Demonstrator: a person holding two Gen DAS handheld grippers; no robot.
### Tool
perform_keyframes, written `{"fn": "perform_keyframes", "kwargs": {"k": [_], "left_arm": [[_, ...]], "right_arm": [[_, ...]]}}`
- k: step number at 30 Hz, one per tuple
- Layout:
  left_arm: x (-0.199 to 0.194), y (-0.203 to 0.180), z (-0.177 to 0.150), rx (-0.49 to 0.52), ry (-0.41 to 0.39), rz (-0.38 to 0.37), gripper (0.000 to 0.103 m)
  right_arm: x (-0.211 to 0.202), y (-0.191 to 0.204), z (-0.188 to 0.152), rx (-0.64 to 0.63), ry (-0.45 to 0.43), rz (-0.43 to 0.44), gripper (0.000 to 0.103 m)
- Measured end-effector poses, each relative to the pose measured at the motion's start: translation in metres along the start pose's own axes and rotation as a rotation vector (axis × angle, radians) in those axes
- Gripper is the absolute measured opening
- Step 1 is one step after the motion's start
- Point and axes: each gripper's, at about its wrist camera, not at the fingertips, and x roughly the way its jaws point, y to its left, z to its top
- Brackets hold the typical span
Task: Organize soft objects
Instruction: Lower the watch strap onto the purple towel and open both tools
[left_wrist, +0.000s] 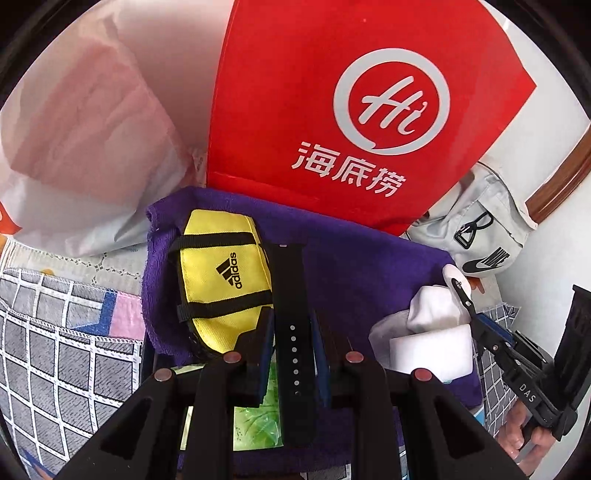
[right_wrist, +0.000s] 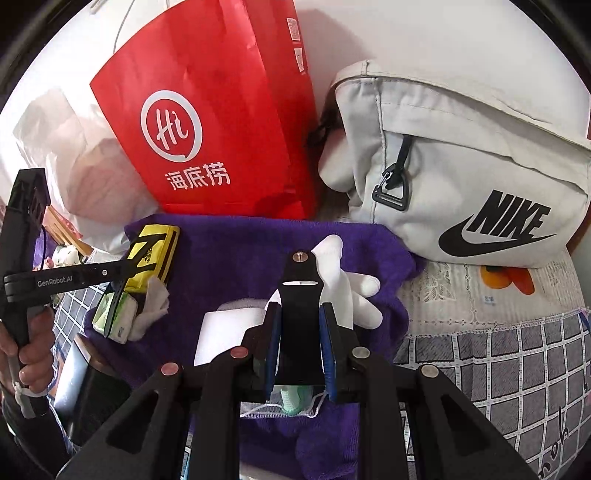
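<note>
A: Black strap (left_wrist: 291, 325) — where is it?

B: Stretched over the purple towel (left_wrist: 362, 258), each end pinched in a hand-held gripper. The left hand-held gripper (left_wrist: 292, 345) is clamped on the end with the row of holes; the right hand-held gripper (right_wrist: 300, 332) is clamped on the end with the metal stud and slot.

A: And the soft things around it?

B: The yellow Adidas pouch (left_wrist: 221, 277) lies on the towel just left of the strap. A white glove (right_wrist: 351, 284) and a white block (left_wrist: 432, 350) lie to the right. A tissue pack (right_wrist: 114, 317) sits near the pouch.

A: Farther back?

B: A red paper bag (left_wrist: 314, 92) stands at the towel's far edge, and a grey Nike bag (right_wrist: 461, 166) to its right.
</note>
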Motion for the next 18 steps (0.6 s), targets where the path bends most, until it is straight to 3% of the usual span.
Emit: {"fn": "perform_keyframes", "kwargs": {"k": [14, 16, 18], "left_arm": [[0.012, 0.005, -0.001, -0.009, 0.037, 0.009, 0.020], [0.014, 0.004, -0.001, -0.006, 0.047, 0.011, 0.023], [0.014, 0.004, -0.001, -0.010, 0.055, 0.001, 0.032]], "right_arm": [[0.003, -0.006, 0.000, 0.043, 0.022, 0.055, 0.021], [0.001, -0.005, 0.000, 0.045, 0.018, 0.060, 0.025], [-0.003, -0.004, 0.001, 0.045, 0.007, 0.063, 0.036]]}}
